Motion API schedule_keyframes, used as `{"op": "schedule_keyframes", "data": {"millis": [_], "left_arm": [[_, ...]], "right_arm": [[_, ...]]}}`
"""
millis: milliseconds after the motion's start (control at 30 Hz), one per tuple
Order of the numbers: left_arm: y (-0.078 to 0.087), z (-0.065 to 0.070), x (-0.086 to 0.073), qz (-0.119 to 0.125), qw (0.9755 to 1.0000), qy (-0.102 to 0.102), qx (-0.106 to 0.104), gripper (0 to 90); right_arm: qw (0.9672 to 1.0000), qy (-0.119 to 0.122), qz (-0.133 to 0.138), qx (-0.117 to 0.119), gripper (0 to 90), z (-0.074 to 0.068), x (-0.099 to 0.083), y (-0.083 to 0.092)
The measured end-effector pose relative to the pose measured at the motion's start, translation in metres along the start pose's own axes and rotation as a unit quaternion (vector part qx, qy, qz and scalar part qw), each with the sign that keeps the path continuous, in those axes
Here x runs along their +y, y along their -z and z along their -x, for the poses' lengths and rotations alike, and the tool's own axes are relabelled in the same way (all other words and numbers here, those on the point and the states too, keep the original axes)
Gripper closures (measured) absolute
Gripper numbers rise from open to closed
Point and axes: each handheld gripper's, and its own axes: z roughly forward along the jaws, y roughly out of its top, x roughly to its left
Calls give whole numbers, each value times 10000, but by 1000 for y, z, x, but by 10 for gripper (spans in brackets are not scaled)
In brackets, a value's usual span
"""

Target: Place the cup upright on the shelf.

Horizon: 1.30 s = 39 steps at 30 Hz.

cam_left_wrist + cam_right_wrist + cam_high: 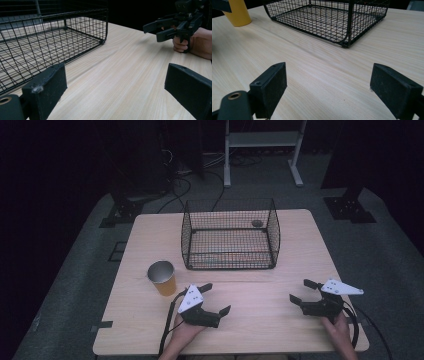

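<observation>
A black wire basket (230,234) stands at the table's far middle, with a small dark round object (257,223) at its back right. An orange cup (162,278) with a silvery inside sits at its front left. My left gripper (216,299) is open near the table's front, just right of the cup, nothing between its jaws. My right gripper (301,290) is open at the front right, also holding nothing. The left gripper view has the basket (50,37) at left and the right gripper (160,28) far off. The right gripper view has the basket (329,17) ahead and the cup (237,12) at top left.
The light wooden table (250,315) has bare room between the two grippers and in front of the basket. Dark stands, cables and a white frame (262,142) sit on the grey floor behind the table.
</observation>
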Motion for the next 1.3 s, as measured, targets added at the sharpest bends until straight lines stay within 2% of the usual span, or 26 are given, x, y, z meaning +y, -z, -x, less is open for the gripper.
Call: {"op": "schedule_keyframes", "data": {"millis": [267, 467, 567, 767, 900, 1100, 1167, 1300], "left_arm": [[1, -1, 2, -10, 10000, -26, 2, 30], [5, -2, 5, 8, 9999, -22, 139, 12], [8, -3, 6, 12, 9999, 26, 141, 12], [14, -6, 9, 109, 9997, -12, 196, 11], [17, -9, 11, 168, 9997, 74, 144, 0], [21, -10, 15, 238, 9996, 29, 147, 0], [23, -10, 18, 282, 9995, 58, 91, 0], [28, -8, 23, 338, 9993, -79, 101, 0]], "right_arm": [[10000, -17, 11, -7, 129, 0, 0, 0], [10000, -18, -9, -22, 129, 0, 0, 0], [10000, -34, -5, -32, 130, 0, 0, 0], [10000, -11, -8, -29, 130, 0, 0, 0], [10000, -17, -7, -21, 129, 0, 0, 0], [10000, 7, -9, -32, 129, 0, 0, -1], [10000, 6, -12, -39, 129, 0, 0, -1], [10000, -15, -9, -41, 130, 0, 0, 0]]}}
